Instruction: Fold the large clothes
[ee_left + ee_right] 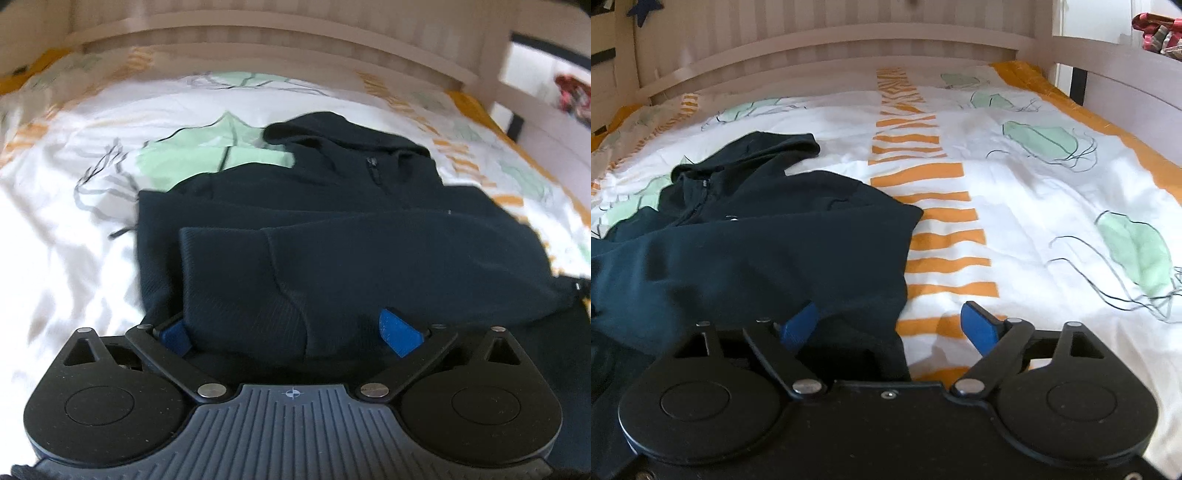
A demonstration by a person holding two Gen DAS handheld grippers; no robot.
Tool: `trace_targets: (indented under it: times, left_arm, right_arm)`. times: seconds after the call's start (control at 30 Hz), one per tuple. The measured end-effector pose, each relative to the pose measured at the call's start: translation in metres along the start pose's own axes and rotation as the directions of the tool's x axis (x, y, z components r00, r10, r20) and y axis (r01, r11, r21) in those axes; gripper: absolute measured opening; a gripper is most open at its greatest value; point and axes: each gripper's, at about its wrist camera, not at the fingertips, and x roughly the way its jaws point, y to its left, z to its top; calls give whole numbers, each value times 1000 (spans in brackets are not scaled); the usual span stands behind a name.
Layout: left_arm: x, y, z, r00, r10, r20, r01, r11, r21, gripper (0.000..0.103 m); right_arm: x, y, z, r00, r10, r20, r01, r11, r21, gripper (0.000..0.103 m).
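Observation:
A dark navy zip hoodie (332, 229) lies on the bed, hood away from me, with one sleeve folded across its body and the cuff (221, 266) toward the left. My left gripper (286, 332) stands open just above the hoodie's near part. Its blue pads (399, 332) are spread wide, cloth lies between them, and the left pad is half hidden by fabric. In the right wrist view the hoodie (757, 240) fills the left side. My right gripper (890, 326) is open over the hoodie's right edge; one pad (799, 325) is against the cloth, the other over the bedcover.
The bedcover (1015, 184) is white with an orange striped band (934, 236) and green shapes. A pale wooden headboard (831, 48) runs along the far side, with a rail (1126, 88) on the right. A coloured bundle (1160, 33) sits beyond the rail.

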Motion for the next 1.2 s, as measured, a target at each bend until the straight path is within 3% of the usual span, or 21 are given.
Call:
trace_targets:
  times: [0.17, 0.37, 0.63, 0.73, 0.8, 0.87, 1.03, 1.2]
  left_arm:
    - [-28, 2, -10, 1000, -4, -11, 4, 999, -33, 103]
    - [-48, -2, -35, 998, -29, -58, 28, 999, -28, 103]
    - [-54, -16, -63, 997, 14, -70, -10, 998, 67, 103]
    - [-51, -27, -70, 997, 60, -51, -53, 989, 138, 103]
    - [-51, -28, -72, 997, 68, -34, -63, 989, 135, 103]
    - [-51, -27, -76, 998, 64, -16, -62, 990, 128, 103]
    - [-54, -31, -86, 997, 72, 41, -77, 987, 143, 103]
    - [-53, -32, -85, 997, 73, 31, -77, 987, 141, 103]
  right_arm:
    - [-31, -1, -3, 998, 53, 29, -55, 997, 61, 93]
    - [-59, 12, -19, 993, 118, 17, -119, 991, 64, 93]
    - [-73, 37, -42, 987, 159, -37, -157, 986, 53, 94]
    - [-66, 46, -55, 984, 156, -89, -153, 987, 39, 94]
    - [-61, 51, -62, 982, 149, -114, -146, 989, 31, 97]
    - [-61, 58, -68, 986, 130, -104, -132, 991, -11, 102]
    - [-56, 81, -83, 997, 30, -77, -42, 987, -154, 103]
    - [-57, 77, -89, 999, 39, -35, -44, 990, -136, 103]
